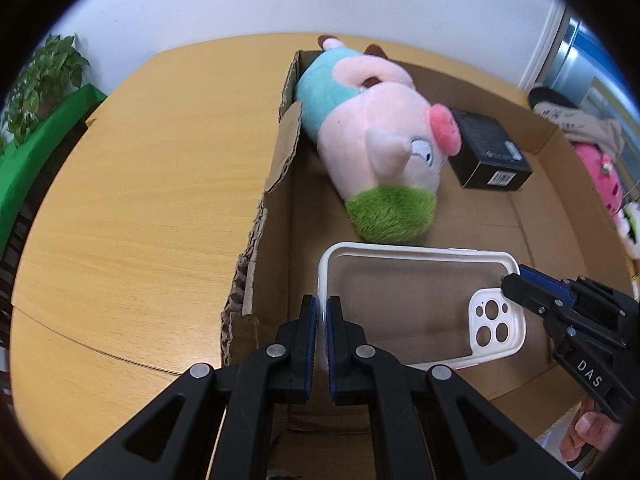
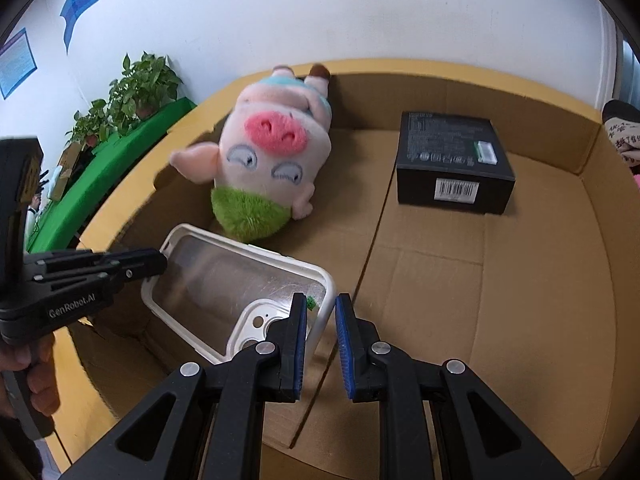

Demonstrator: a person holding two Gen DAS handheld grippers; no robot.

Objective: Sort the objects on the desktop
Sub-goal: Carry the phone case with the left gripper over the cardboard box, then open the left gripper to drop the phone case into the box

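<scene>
Phone case slung long-axis across between left gripper and right gripper, both pinching opposite end rims, low over cardboard box floor near plush pig.

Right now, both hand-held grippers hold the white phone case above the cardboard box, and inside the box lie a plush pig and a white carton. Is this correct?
Not fully: the carton is black, not white, as the right wrist view shows. The rest holds: the left hand-held gripper and the right hand-held gripper each pinch an end of the phone case over the box, where the plush pig lies.
</scene>
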